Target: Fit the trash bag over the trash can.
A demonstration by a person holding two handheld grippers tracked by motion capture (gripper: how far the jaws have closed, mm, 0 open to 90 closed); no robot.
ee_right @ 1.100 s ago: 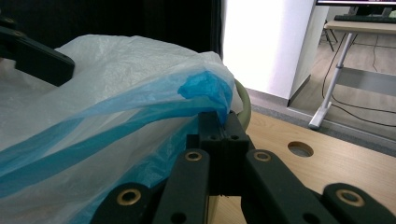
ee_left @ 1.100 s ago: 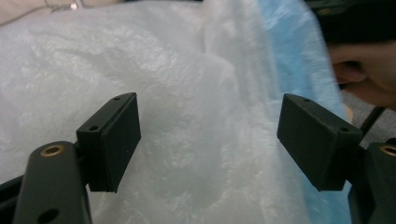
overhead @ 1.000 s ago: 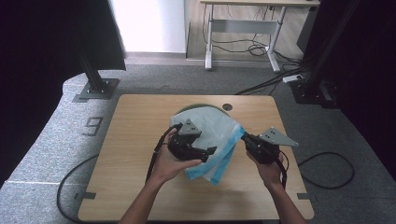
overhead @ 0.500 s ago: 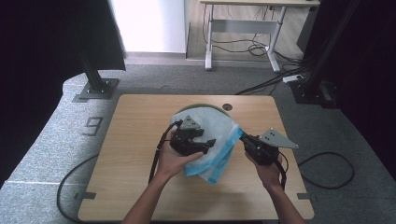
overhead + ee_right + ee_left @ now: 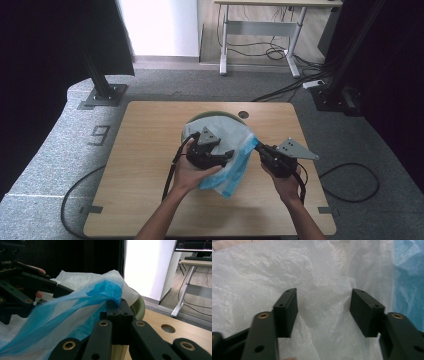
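A thin white plastic bag (image 5: 231, 134) with a blue edge (image 5: 105, 291) is draped over a round green container (image 5: 214, 116) near the table's middle. My left gripper (image 5: 227, 156) is open and pressed into the bag from the left, with a fold of white film (image 5: 324, 272) bulging between its jaws (image 5: 323, 307). From the right, my right gripper (image 5: 259, 146) is shut on the bag's blue edge and holds it raised and stretched; its jaws (image 5: 119, 308) meet with the film pinched between them. The container's green rim (image 5: 140, 306) shows behind the bag.
The wooden table (image 5: 145, 150) has a round hole (image 5: 243, 114) near its far edge. Black cables (image 5: 350, 185) lie on the grey floor around it. A black stand (image 5: 102, 92) rises at the far left, a white desk (image 5: 260, 30) farther back.
Almost nothing differs. My left gripper has edged slightly right into the bag. My right gripper keeps its hold on the blue edge in about the same place.
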